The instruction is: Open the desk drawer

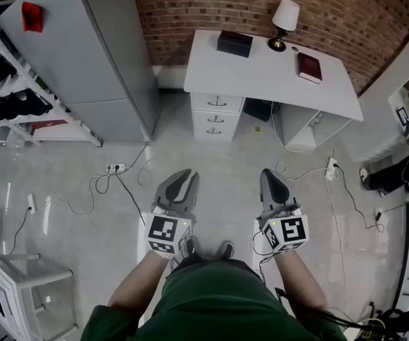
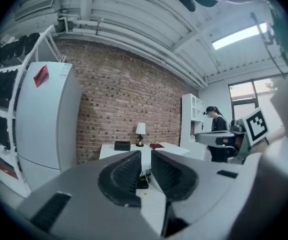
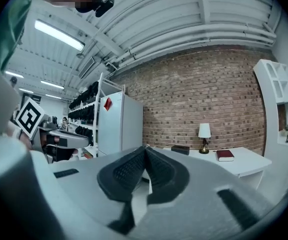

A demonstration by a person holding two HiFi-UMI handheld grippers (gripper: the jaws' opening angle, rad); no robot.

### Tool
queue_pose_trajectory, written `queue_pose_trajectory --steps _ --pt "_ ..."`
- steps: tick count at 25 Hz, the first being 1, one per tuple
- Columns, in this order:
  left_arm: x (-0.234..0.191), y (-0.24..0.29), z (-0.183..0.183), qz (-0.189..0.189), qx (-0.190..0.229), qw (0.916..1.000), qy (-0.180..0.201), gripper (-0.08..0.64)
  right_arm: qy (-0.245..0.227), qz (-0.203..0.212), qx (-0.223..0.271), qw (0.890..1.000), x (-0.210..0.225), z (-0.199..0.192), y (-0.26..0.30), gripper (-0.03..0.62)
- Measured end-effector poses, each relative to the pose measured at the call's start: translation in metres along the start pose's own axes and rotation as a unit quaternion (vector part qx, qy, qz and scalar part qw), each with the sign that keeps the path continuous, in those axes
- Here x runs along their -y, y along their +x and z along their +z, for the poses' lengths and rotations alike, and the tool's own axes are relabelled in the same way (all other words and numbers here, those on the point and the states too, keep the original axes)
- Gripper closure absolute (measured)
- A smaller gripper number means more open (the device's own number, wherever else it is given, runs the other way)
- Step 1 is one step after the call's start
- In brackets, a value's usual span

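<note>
The white desk [image 1: 261,73] stands against the brick wall, well ahead of me. Its stack of three drawers [image 1: 215,117] sits under the left end, all pushed in, each with a small dark handle. My left gripper [image 1: 180,183] and right gripper [image 1: 273,183] hang side by side over the floor, far short of the desk, holding nothing. In the left gripper view the left gripper [image 2: 145,155] shows a narrow gap between its pads, with the desk [image 2: 175,149] beyond. In the right gripper view the right gripper [image 3: 145,149] has its tips touching, and the desk [image 3: 244,160] shows to the right.
A grey fridge [image 1: 91,48] stands left of the desk, beside a rack of shelves [image 1: 6,91]. On the desk are a lamp [image 1: 285,16], a black box [image 1: 234,42] and a red book [image 1: 309,67]. Cables and a power strip [image 1: 116,168] cross the floor. Another person [image 1: 396,172] is at the right.
</note>
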State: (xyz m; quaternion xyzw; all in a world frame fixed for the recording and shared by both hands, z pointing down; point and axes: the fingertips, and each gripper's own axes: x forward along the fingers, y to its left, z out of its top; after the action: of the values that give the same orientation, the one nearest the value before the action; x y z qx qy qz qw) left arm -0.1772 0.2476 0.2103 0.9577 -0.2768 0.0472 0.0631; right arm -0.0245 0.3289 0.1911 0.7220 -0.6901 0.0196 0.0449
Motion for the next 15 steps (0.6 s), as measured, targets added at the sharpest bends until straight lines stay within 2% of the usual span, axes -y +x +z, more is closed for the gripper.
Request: queue_pose_trajectory --steps 7,11,15 --pt "-0.025 0.012 -0.012 -0.032 -0.001 0.9993 -0.020 0.503 -0.022 -0.034 -0.018 0.999 -0.007 0.001 0.010 0.591" --pt "-0.017 0.030 -0.020 -0.039 -0.008 0.9989 -0.023 0.503 -0.021 -0.039 -0.030 0.999 0.011 -0.009 0.009 0.591" --pt "-0.011 0.054 -0.026 -0.031 -0.017 0.9992 -0.020 0.503 -0.010 -0.031 -0.029 0.999 0.035 -0.021 0.019 0.591"
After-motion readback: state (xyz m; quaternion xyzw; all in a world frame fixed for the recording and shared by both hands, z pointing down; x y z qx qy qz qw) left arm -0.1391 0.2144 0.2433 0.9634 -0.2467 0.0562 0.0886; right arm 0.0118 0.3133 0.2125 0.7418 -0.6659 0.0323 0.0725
